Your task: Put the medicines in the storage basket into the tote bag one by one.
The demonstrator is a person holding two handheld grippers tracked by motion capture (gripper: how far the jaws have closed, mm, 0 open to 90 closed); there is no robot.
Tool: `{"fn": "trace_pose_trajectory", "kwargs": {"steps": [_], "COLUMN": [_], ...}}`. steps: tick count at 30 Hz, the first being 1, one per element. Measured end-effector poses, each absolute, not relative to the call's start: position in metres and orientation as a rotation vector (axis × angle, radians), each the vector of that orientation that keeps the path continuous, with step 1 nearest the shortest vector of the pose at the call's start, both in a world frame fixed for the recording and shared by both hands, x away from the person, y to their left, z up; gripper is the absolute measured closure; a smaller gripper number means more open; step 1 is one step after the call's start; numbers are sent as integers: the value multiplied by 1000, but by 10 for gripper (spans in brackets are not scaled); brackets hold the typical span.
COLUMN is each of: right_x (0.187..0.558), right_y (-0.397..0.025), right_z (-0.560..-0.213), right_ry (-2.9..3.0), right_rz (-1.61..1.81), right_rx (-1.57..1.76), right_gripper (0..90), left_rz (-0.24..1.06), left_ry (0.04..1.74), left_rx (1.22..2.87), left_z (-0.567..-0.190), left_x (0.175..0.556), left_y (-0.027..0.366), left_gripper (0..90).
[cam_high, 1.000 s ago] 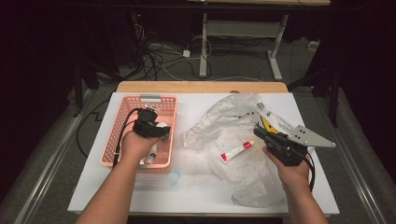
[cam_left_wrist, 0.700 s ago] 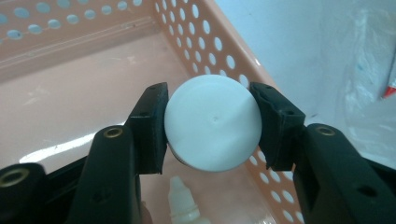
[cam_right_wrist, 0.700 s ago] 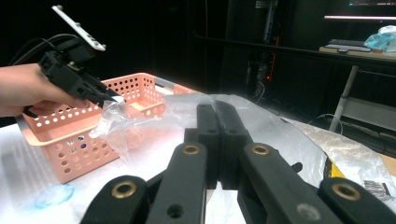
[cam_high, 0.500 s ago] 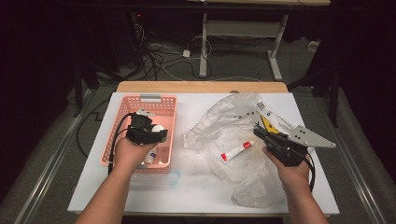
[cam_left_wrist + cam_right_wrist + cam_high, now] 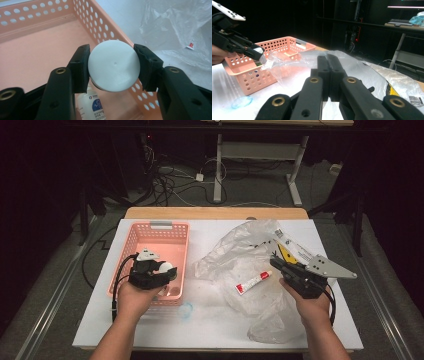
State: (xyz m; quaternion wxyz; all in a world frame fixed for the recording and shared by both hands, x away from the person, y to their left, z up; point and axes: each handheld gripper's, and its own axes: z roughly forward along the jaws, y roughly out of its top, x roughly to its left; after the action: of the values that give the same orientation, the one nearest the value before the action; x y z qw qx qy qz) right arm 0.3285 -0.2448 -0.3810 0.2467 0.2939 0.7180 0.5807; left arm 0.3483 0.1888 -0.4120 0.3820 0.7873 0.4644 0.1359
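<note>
A small white bottle is pinched between the two black jaws of the left gripper. We see its round white cap from the top, and its label pokes out below. The bottle hangs over the pink basket, close to the basket's right wall and near its front end. In the high view the left gripper sits above that same part of the basket, and the person's left hand holds it from behind.

A crinkly clear plastic bag lies on the white table, to the right of the basket. A small red and white tube rests on the bag.

The right gripper is over the bag too, well apart from the basket, just to the right of the tube. Its jaws are pressed together with nothing between them, as the right gripper view shows.

A little round blue mark is on the table just in front of the basket.
</note>
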Motion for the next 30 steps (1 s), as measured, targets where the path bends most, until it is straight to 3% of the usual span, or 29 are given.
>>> {"fn": "trace_pose_trajectory", "kwargs": {"steps": [19,30], "right_x": [328,328], "right_y": [-244,-244], "right_z": [-383,-384], "right_ry": [1965,1970], "right_rz": [1572,1573], "right_rx": [815,806], "right_gripper": [900,900], "left_rz": [400,401], "left_ry": [1168,1097], "left_rx": [1916,1849], "left_z": [-424,-409], "left_x": [322,311], "left_y": [211,206], "left_gripper": [487,487]}}
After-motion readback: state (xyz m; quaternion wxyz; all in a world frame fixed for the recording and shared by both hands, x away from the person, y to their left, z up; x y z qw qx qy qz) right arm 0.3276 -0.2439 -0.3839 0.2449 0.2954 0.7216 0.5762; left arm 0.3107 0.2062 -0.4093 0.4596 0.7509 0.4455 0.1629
